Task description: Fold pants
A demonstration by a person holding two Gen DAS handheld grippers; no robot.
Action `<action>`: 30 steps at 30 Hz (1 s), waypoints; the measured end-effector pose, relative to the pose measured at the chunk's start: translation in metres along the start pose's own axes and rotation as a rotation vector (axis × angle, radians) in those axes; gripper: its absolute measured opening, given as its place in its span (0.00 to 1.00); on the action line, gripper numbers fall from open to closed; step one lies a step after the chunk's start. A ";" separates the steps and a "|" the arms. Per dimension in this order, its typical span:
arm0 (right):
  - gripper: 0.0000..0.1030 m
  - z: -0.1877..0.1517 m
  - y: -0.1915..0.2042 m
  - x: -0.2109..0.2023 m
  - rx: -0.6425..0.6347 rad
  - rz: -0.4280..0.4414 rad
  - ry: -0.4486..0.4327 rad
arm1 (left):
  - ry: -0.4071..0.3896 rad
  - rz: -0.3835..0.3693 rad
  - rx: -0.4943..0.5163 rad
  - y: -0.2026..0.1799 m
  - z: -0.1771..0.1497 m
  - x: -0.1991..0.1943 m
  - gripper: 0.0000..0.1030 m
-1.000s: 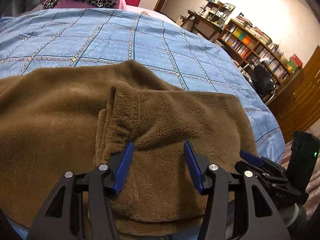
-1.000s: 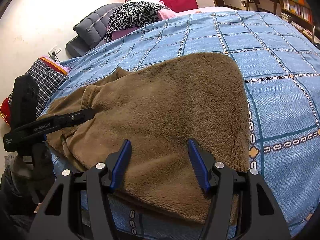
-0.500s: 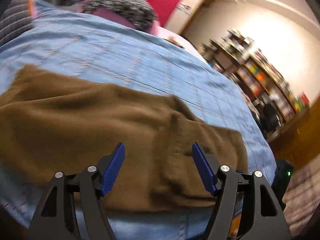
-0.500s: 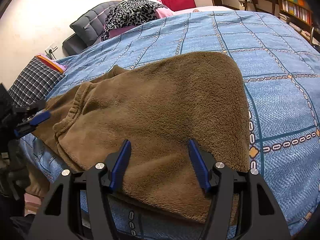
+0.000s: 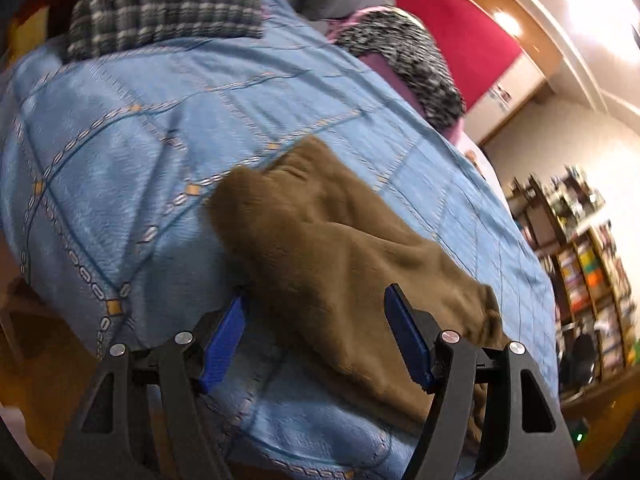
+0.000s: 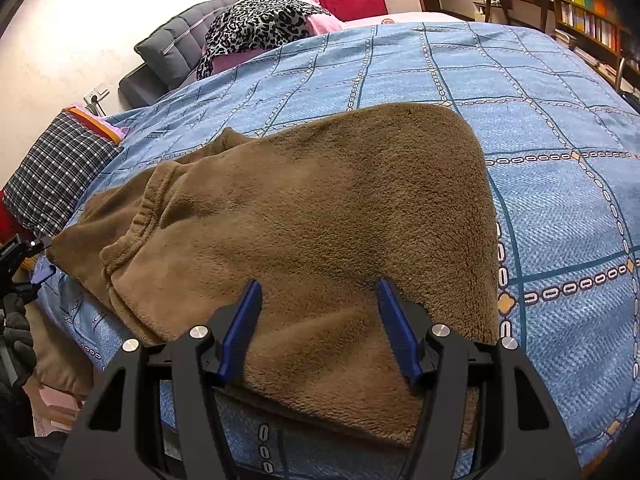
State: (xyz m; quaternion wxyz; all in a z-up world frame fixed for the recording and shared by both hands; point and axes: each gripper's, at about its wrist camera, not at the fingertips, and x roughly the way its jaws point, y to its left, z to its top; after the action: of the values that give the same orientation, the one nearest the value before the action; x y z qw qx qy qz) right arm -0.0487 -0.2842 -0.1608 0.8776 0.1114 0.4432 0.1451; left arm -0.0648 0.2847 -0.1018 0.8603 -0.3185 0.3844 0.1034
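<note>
Brown fleece pants [image 6: 312,216] lie folded on the blue patterned bedspread [image 6: 460,68], elastic waistband at the left. My right gripper [image 6: 318,300] is open and empty, hovering over the pants' near edge. In the left wrist view the pants [image 5: 332,248] show from their left end. My left gripper [image 5: 316,312] is open and empty, its jaws either side of the pants' near left edge. The left gripper also shows at the far left of the right wrist view [image 6: 24,256].
A plaid pillow [image 6: 52,172] lies at the bed's left edge, with grey cushions [image 6: 176,48] and a leopard-print cloth [image 6: 260,24] at the red headboard. Bookshelves [image 6: 588,12] stand at the right wall. The bed's near edge drops off below the grippers.
My left gripper has swung left along the bed's edge, away from the middle of the pants to their left end, staying open. My right gripper has stayed put, open.
</note>
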 end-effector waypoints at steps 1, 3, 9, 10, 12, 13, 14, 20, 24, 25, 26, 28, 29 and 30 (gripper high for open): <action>0.60 0.000 0.001 0.000 0.001 -0.002 0.001 | 0.001 0.011 -0.026 0.007 0.002 0.004 0.67; 0.60 0.000 0.000 0.000 0.001 -0.006 0.001 | -0.001 0.023 -0.069 0.019 0.004 0.010 0.67; 0.60 0.000 0.001 0.000 0.000 -0.012 0.003 | 0.024 -0.043 -0.187 0.044 0.010 0.034 0.68; 0.60 0.000 0.001 0.000 0.000 -0.014 0.004 | 0.026 -0.057 -0.199 0.046 0.012 0.037 0.69; 0.60 0.000 0.001 0.000 0.002 -0.014 0.004 | 0.021 -0.092 -0.209 0.046 0.016 0.042 0.69; 0.60 0.000 0.000 0.001 0.004 -0.015 0.004 | 0.019 -0.102 -0.209 0.045 0.017 0.043 0.69; 0.60 0.000 0.001 0.001 0.004 -0.017 0.005 | 0.018 -0.118 -0.209 0.044 0.019 0.046 0.69; 0.61 0.001 0.001 0.003 0.006 -0.025 0.005 | 0.029 -0.180 -0.220 0.046 0.021 0.054 0.57; 0.61 0.002 0.001 0.003 0.006 -0.025 0.006 | 0.046 -0.212 -0.225 0.047 0.021 0.056 0.29; 0.61 0.002 0.001 0.003 0.005 -0.025 0.006 | 0.040 -0.212 -0.214 0.043 0.021 0.054 0.28; 0.61 0.002 0.001 0.003 0.007 -0.024 0.006 | 0.029 -0.208 -0.189 0.037 0.022 0.049 0.26; 0.61 0.002 0.001 0.003 0.009 -0.022 0.004 | 0.011 -0.207 -0.151 0.027 0.025 0.042 0.25; 0.61 0.002 0.000 0.003 0.009 -0.021 0.003 | -0.007 -0.215 -0.115 0.016 0.026 0.034 0.25; 0.61 0.002 0.001 0.003 0.010 -0.020 0.003 | -0.021 -0.219 -0.087 0.008 0.027 0.028 0.25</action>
State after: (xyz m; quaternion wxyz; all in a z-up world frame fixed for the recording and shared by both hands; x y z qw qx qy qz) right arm -0.0452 -0.2828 -0.1614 0.8779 0.1111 0.4462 0.1340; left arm -0.0325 0.3059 -0.1122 0.8558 -0.3944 0.3336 0.0286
